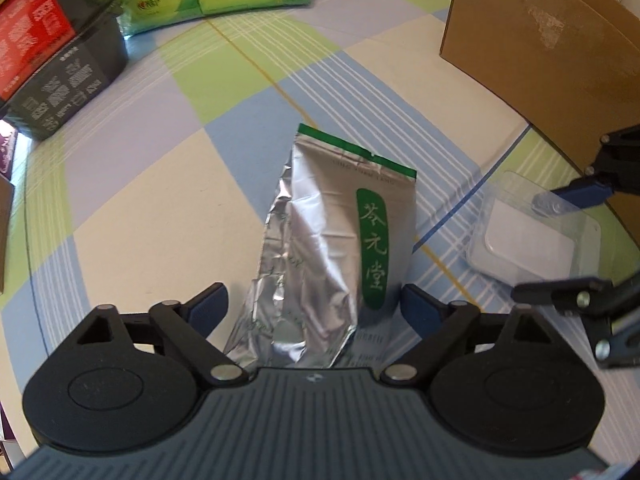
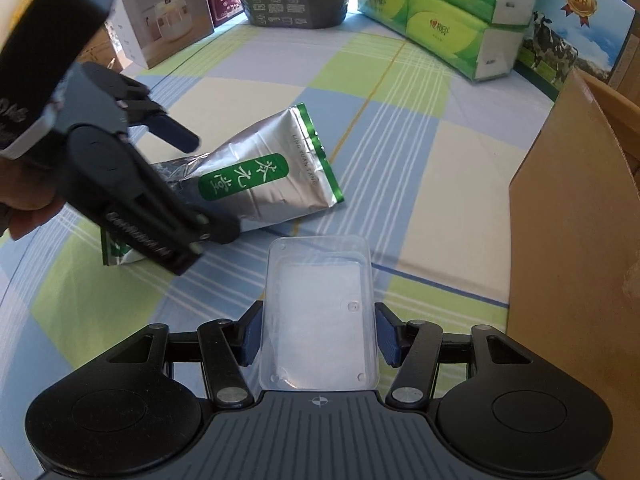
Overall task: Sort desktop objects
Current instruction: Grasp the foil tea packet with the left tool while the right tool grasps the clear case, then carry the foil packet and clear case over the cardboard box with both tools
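Between the wide-spread fingers of the left hand-held gripper (image 1: pixel 314 306) lies the foil tea pouch (image 1: pixel 340 240), flat on the checked surface (image 1: pixel 160 168). Close squarely across its crumpled lower end. The right hand-held gripper (image 2: pixel 318 332) straddles the clear plastic tray (image 2: pixel 318 312), apparently touching its sides; squeeze gently, then carry toward the cardboard box (image 2: pixel 576 240).

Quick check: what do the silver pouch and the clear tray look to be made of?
Silver pouch: looks like metallised foil laminate, glossy, with sharp creases and mirror-like glints. Clear tray: likely thin moulded plastic, see-through, tablecloth showing through its rim, pale base.
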Motion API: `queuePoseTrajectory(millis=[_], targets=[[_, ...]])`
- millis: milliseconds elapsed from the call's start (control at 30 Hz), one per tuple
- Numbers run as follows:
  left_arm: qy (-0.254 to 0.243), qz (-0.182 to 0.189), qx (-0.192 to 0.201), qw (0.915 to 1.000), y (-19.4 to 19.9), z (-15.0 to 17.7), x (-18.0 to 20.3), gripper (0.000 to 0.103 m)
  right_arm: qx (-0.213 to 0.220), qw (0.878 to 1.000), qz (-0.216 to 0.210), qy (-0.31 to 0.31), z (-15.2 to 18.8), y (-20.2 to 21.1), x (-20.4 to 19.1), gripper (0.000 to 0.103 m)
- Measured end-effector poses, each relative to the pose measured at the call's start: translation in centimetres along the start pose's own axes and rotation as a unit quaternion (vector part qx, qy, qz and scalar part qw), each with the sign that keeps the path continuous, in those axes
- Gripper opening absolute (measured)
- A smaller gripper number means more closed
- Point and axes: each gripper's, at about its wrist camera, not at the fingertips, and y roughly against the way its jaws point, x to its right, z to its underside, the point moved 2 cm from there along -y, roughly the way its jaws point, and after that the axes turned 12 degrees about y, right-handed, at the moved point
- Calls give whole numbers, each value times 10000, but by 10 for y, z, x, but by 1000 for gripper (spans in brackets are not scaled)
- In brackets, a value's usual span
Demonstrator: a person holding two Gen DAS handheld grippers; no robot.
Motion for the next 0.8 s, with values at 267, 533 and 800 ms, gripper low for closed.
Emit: queuePoseTrajectory(millis=[267,533,800], targets=[[-143,-162,-146,9997,7,13,14,57,8,9999,-60,-121,12,4,-7,54],[315,-24,-446,9985,37,53,24,48,29,9997,-104,-223,35,28,-23,54],[918,-159,-380,9949,81,87,38,47,136,9988,-90,-465,54,67,-38,54]])
